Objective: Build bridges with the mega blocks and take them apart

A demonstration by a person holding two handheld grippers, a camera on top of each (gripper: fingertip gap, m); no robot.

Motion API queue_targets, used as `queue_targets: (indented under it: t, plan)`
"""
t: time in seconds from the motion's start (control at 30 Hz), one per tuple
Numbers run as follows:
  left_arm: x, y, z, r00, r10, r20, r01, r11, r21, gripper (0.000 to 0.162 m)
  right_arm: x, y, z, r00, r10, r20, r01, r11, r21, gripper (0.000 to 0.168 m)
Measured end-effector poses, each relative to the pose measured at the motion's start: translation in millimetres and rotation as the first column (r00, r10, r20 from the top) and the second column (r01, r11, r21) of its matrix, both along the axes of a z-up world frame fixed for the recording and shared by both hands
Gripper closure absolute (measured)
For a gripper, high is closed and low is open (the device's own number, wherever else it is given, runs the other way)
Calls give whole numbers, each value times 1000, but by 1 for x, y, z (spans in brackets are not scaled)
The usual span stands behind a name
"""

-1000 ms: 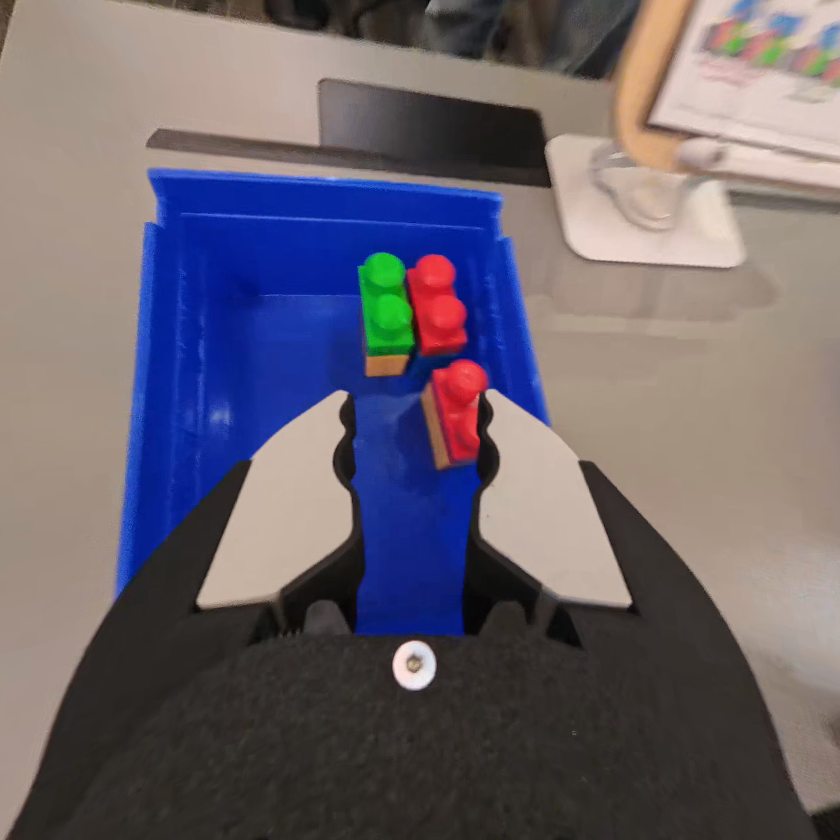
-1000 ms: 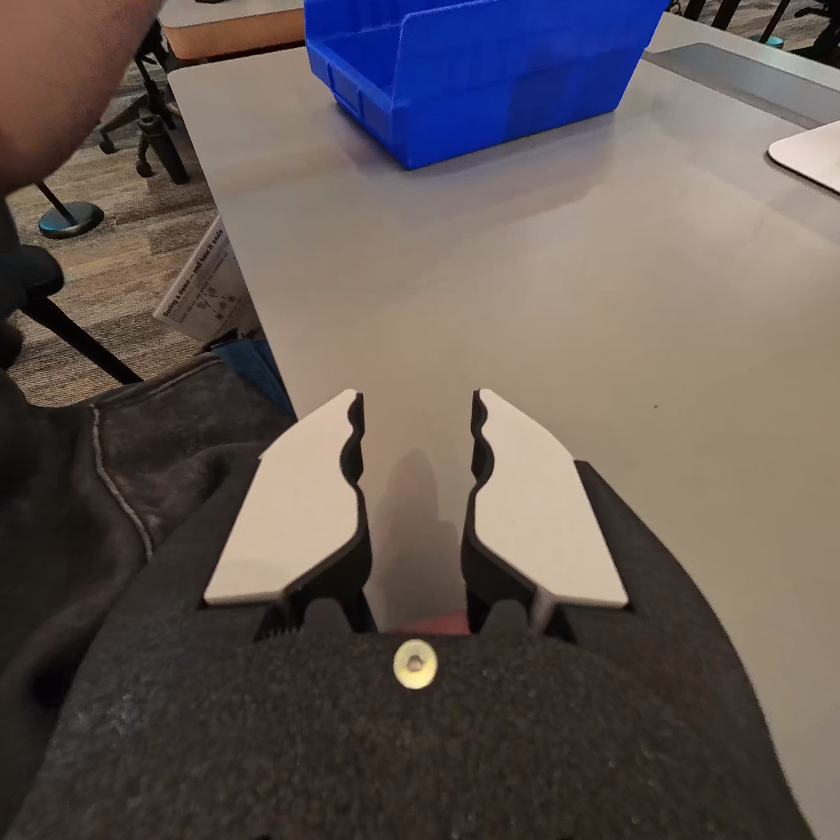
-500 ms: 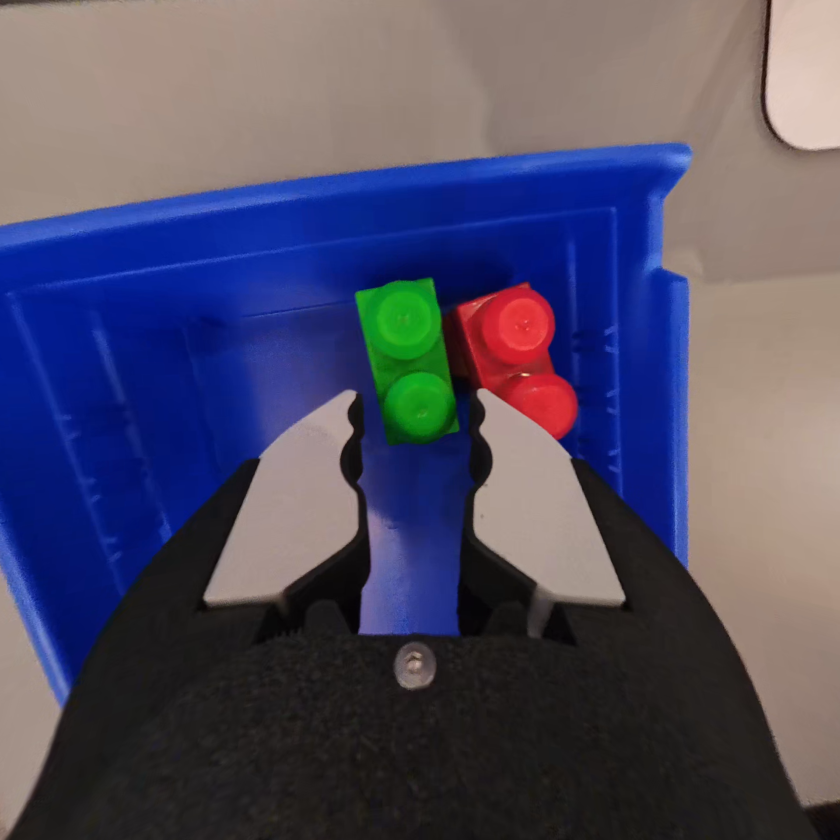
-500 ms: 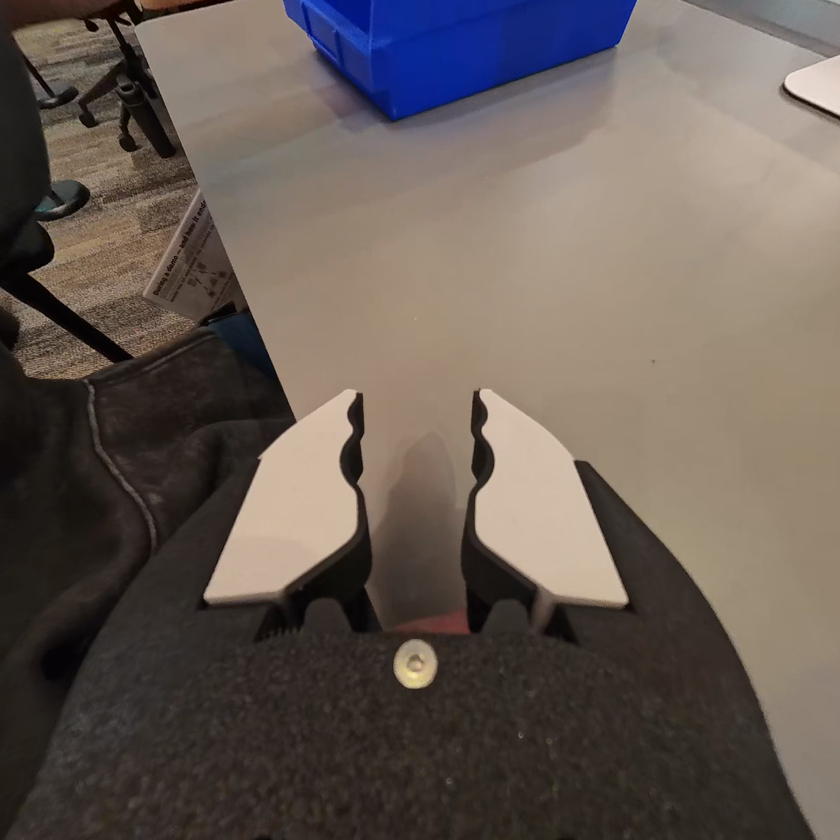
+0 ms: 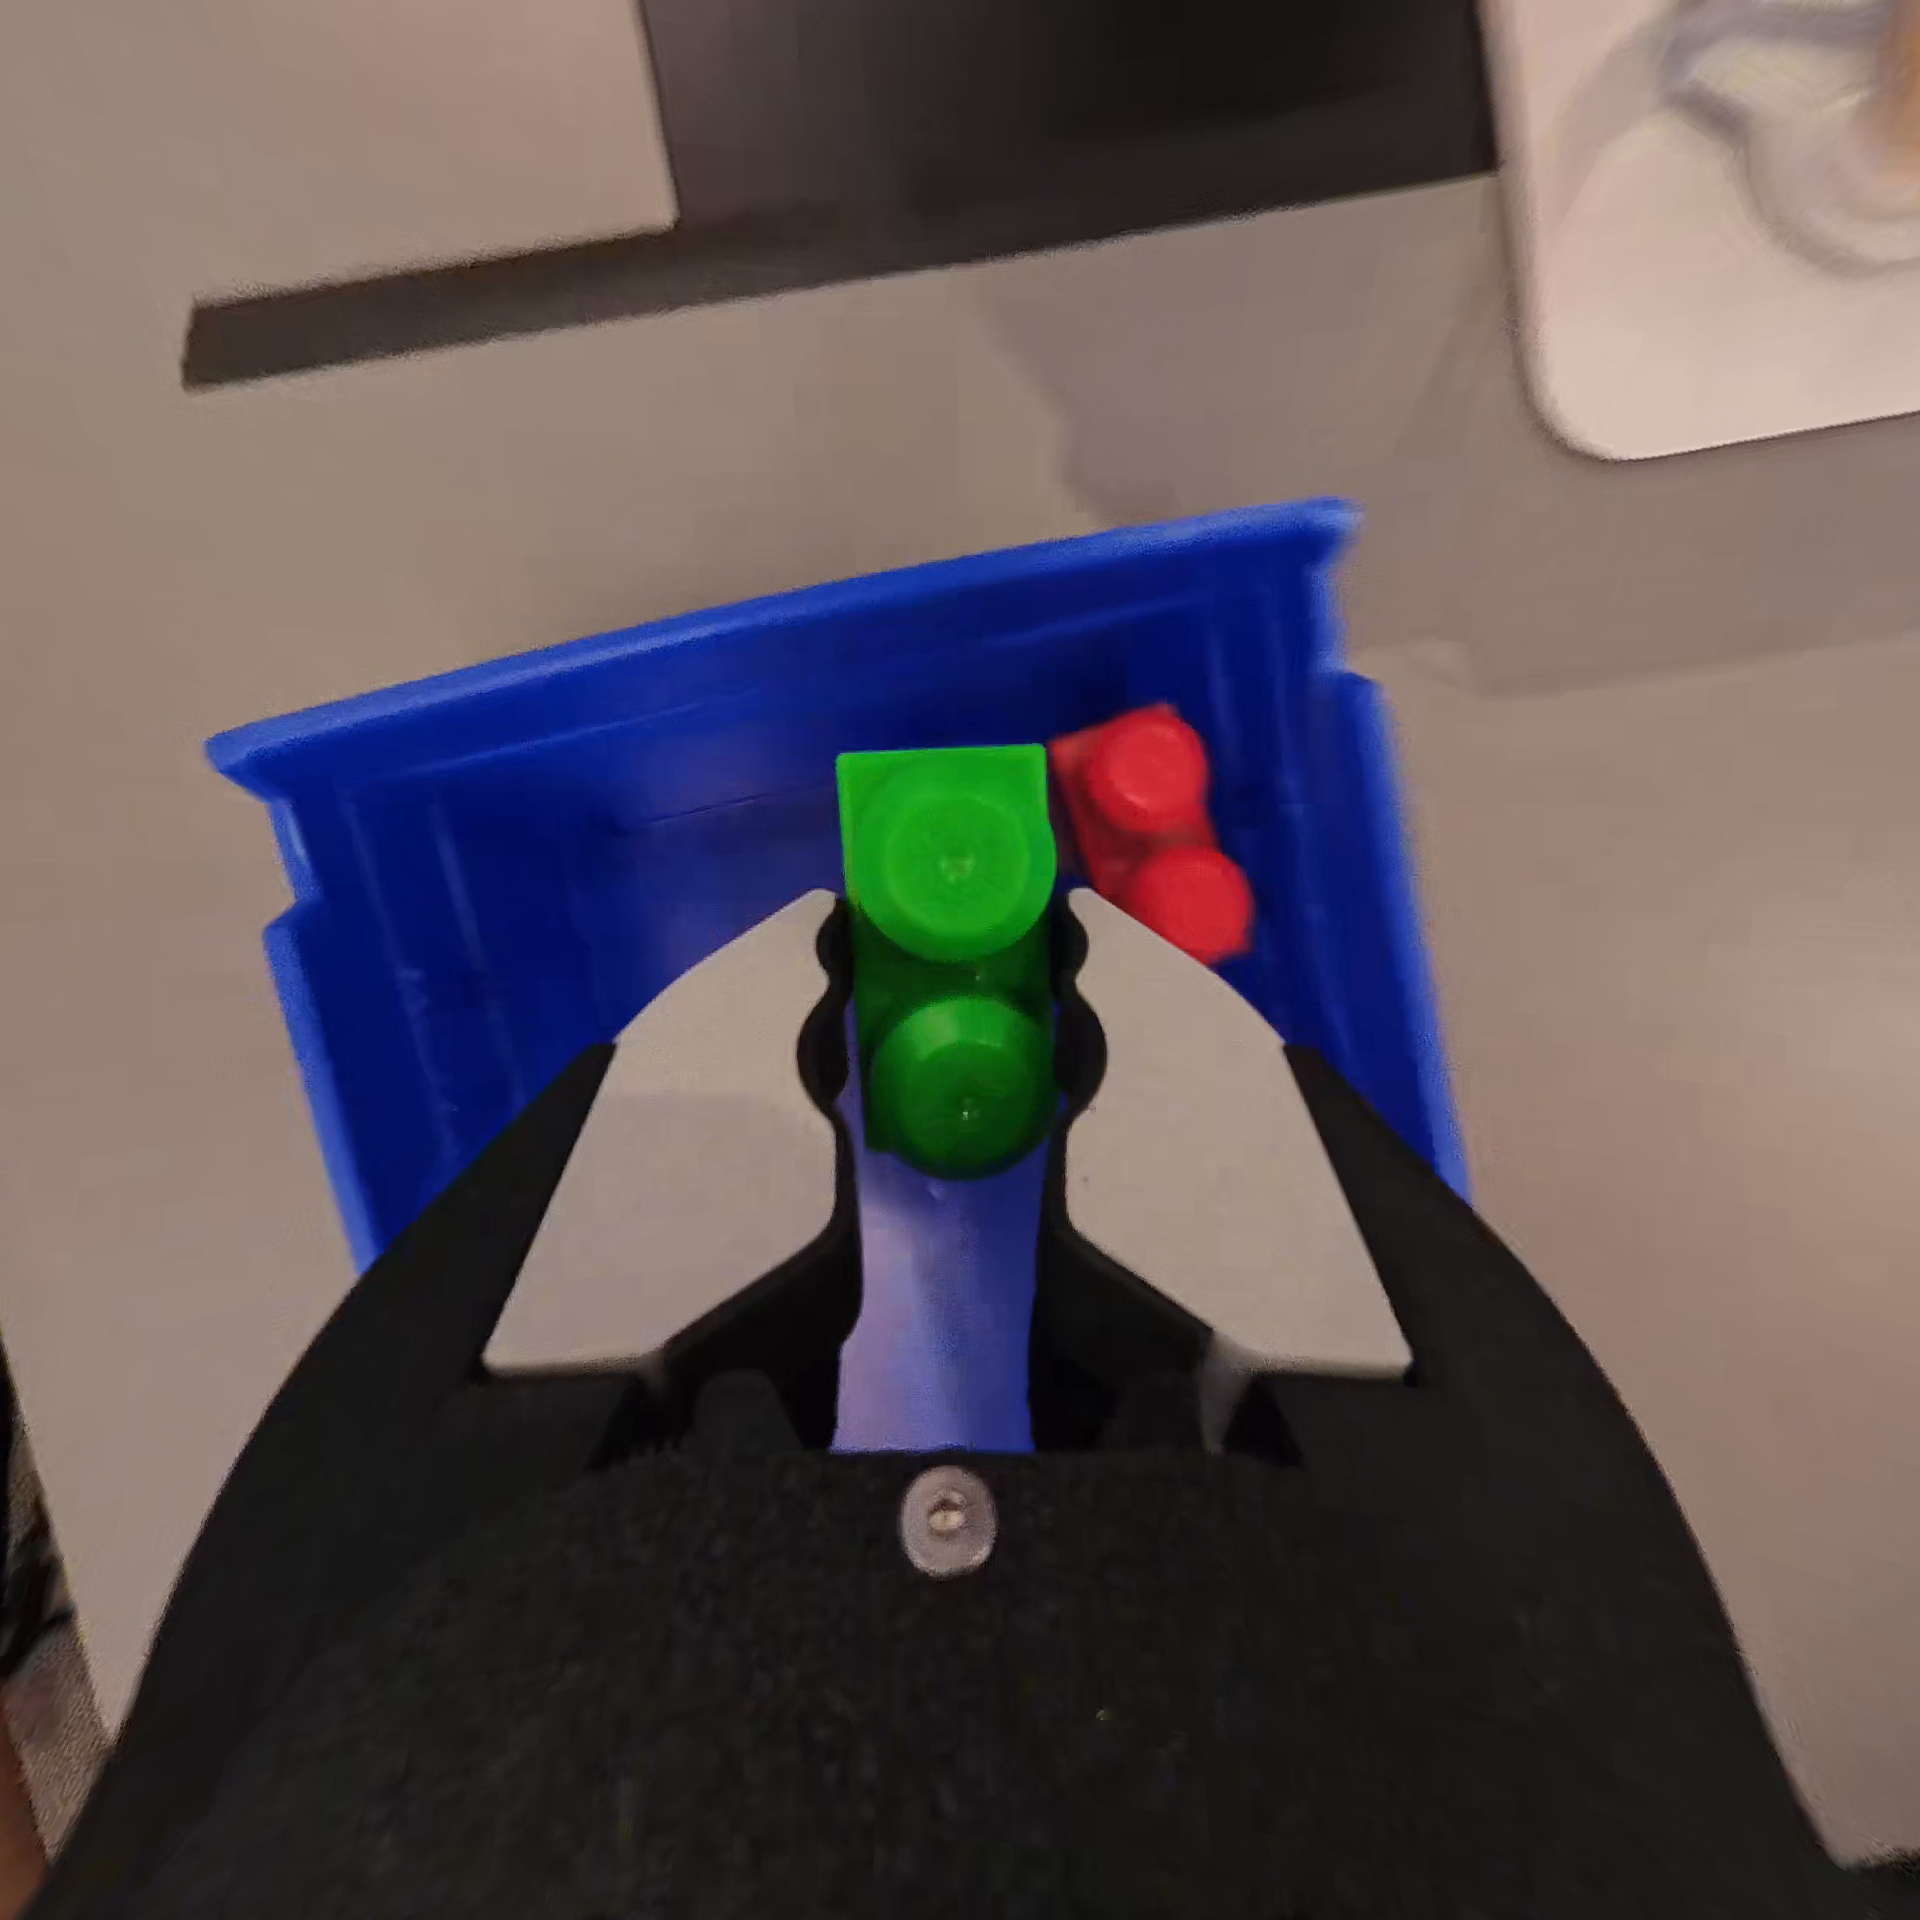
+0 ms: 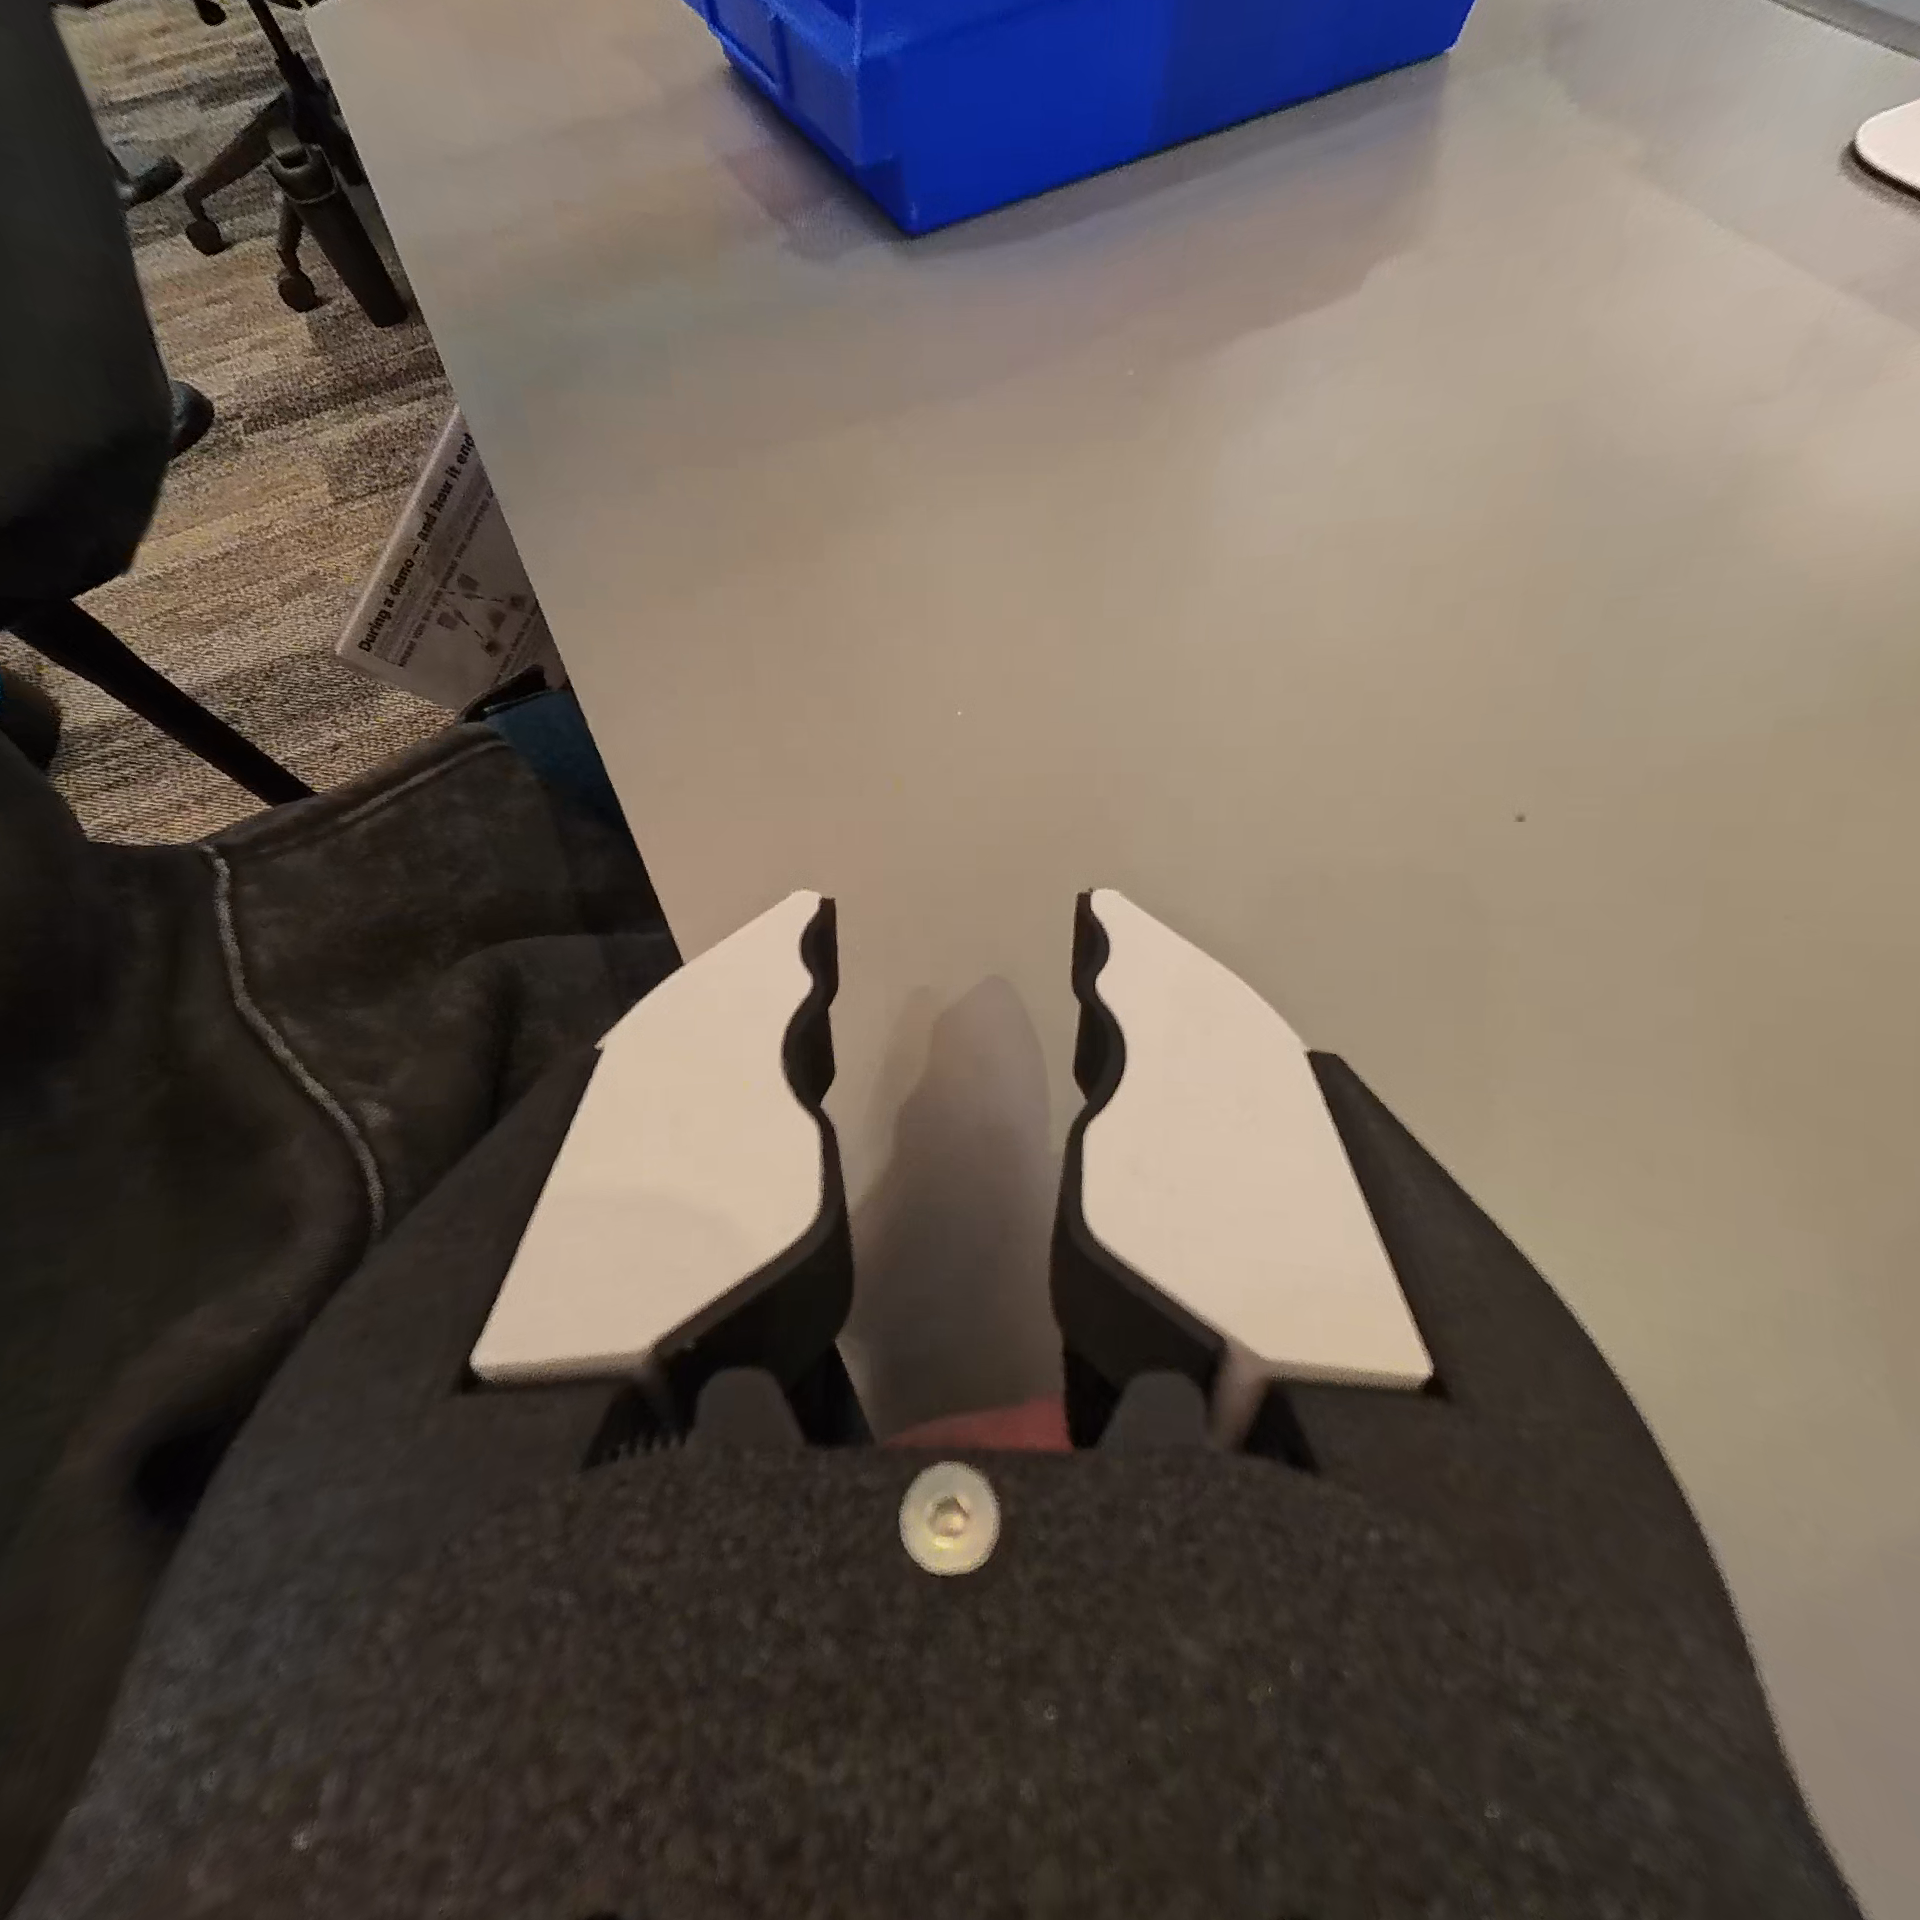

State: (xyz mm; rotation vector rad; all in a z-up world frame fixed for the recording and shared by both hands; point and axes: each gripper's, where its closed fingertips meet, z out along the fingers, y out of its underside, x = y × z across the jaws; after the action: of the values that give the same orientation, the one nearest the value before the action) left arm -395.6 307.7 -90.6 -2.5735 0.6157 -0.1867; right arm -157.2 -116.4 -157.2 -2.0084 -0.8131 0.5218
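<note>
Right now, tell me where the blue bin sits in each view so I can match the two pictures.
Left wrist view: the blue bin fills the middle, seen from above, open top showing the green block and red block inside.
Right wrist view: the blue bin is at the top edge, centre-right, only its outer wall showing.
Shared landmark: the grey table, also around the bin.

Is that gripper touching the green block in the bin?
Touching. The left wrist view shows the left gripper with both fingers pressed against the sides of the green block.
</note>
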Motion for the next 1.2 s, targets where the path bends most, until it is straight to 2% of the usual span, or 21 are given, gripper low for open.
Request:
queue_targets:
  t: [0.1,0.2,0.27,0.37,0.47,0.53,0.6,0.63,0.7,0.77,0.83,1.03,1.2]
  plan:
    - [11,-44,50,964,-135,229,114,988,104,127,3,1,1,1000,-15,-10,15,1000,2,126]
    - [32,-113,89,834,-304,461,246,952,183,126,5,3,4,999,-30,-37,30,1000,-3,126]
    - [45,-159,99,745,-386,544,331,922,201,126,4,5,6,998,-32,-56,32,999,-9,127]
    - [71,-214,97,625,-488,610,467,859,209,126,0,12,15,996,-31,-83,32,999,12,127]
    - [105,-259,95,474,-545,691,582,783,219,126,-14,28,43,984,8,-179,2,999,51,127]
    - [132,-289,98,336,-550,765,629,735,253,126,-31,45,80,914,39,-404,-25,999,41,126]
    - [156,-312,99,225,-535,814,631,717,297,126,-39,68,112,766,25,-642,-45,999,-15,120]
    - [166,-321,97,192,-528,827,625,716,312,126,-39,78,123,683,12,-730,-60,997,-40,118]
    - [181,-330,90,180,-531,828,607,722,331,126,-38,91,140,543,16,-839,-101,994,-47,115]
    - [189,-334,85,178,-532,828,604,723,335,127,-38,94,142,510,28,-860,-117,992,-37,119]
    - [194,-340,78,179,-529,830,622,714,321,126,-34,92,144,508,53,-859,-98,995,3,132]
    - [197,-349,55,199,-553,809,653,690,311,127,-31,84,135,620,102,-778,-139,990,20,134]
    - [197,-351,60,166,-557,813,654,680,333,127,-21,79,139,629,140,-765,-169,985,41,134]
